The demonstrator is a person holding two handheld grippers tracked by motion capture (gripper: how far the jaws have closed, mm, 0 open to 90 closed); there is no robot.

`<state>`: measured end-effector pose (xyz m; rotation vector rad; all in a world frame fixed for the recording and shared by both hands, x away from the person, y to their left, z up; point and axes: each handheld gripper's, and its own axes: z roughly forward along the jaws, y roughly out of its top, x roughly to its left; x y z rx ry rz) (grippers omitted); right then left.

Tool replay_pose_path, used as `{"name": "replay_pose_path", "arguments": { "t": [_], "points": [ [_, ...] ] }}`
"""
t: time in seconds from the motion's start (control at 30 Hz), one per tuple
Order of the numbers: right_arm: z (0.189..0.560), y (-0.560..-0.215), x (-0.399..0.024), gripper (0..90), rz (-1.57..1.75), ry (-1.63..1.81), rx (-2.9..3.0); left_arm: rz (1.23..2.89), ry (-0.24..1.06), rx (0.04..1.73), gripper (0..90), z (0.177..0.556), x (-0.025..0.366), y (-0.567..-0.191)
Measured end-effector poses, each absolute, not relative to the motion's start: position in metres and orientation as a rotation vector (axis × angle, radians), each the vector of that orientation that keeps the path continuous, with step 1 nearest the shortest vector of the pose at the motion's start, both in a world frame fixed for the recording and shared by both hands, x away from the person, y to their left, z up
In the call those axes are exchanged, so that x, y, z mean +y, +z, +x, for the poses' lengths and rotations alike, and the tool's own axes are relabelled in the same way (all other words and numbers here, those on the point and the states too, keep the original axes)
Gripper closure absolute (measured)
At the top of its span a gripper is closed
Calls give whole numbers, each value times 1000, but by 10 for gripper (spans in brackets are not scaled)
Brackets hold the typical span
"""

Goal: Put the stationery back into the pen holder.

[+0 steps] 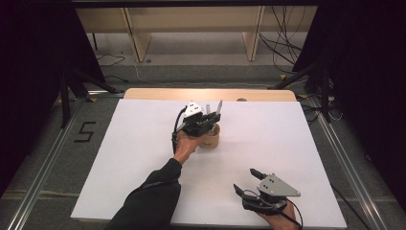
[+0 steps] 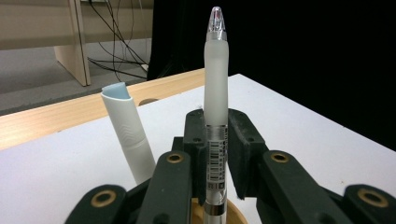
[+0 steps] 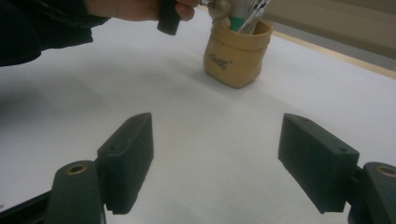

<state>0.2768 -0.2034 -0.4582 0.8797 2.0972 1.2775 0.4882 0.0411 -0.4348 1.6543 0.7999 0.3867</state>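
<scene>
A slim pen with a frosted white grip sleeve, a clear rounded tip and a barcode label on its barrel [image 2: 215, 116] stands upright between the two black jaws of the left gripper [image 2: 216, 140], which are closed nearly all the way and press on the barrel from both sides just above the label's lower end. In the left gripper view the pen's lower end reaches down to the rim of a small tan, soft-sided pen pot [image 2: 233, 215]; whether the end is inside or just above cannot be told. From the high view the left gripper [image 1: 207, 120] sits directly over that pot [image 1: 211, 139], which stands near the middle of the white table top [image 1: 143, 158], with the pen pointing up and away from the person. Beside the held pen leans a white ribbed tube with a pale blue slanted top [image 2: 128, 135], apparently another item standing in the pot, tilted to the left of the jaws. In the right gripper view the pot [image 3: 236, 53] shows more contents, a green piece and thin silvery shafts among them, too small to name. The right gripper [image 1: 246, 181] rests well apart at the near edge of the table, its jaws spread wide with nothing between them. The step in hand looks like moving the pen at the pot's mouth, either drawing it out or setting it in. The next move calls for a straight vertical travel that keeps the barrel clear of the leaning tube and the soft rim, since a sideways pull could tip the light pot.
</scene>
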Motion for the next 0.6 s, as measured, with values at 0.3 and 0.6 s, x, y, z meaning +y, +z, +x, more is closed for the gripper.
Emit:
{"name": "replay_pose_path", "arguments": {
  "t": [0.3, 0.6],
  "points": [
    [277, -459, -203, 275, 878, 1277, 2100, 1670, 391, 805, 783, 486, 43, -437],
    [277, -459, -203, 275, 876, 1275, 2101, 1704, 413, 812, 781, 483, 42, -436]
  ]
}}
